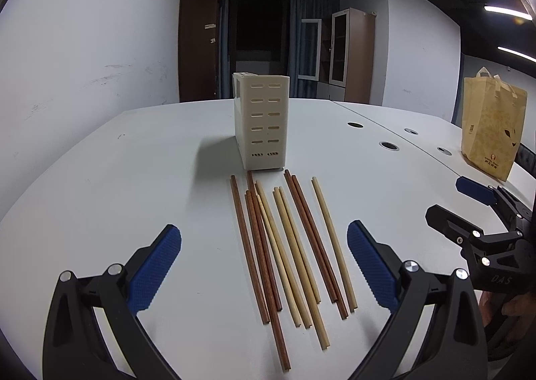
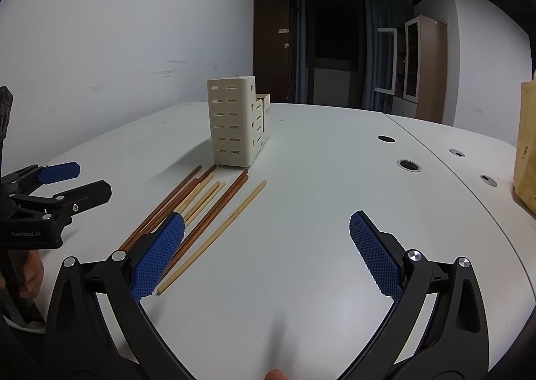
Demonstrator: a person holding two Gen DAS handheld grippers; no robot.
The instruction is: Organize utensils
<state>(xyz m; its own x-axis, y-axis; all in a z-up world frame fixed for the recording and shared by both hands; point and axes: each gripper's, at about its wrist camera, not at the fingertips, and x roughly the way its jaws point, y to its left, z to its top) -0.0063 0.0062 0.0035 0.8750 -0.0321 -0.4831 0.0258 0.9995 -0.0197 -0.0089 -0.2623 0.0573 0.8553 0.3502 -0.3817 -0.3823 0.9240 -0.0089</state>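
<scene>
Five dark chopsticks (image 1: 257, 252), five pale chopsticks (image 1: 294, 256), one holder (image 1: 263, 122).

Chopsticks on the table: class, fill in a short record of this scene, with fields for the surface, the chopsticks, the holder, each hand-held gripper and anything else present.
surface: white table
chopsticks: dark and light ones lying loose, side by side, in front of the holder
holder: cream slotted box, upright, no chopsticks visible in it
left hand-held gripper: open, hovering over the chopsticks, holding nothing
right hand-held gripper: open, to the right of the chopsticks, holding nothing
other: paper bag at the table's far right
</scene>
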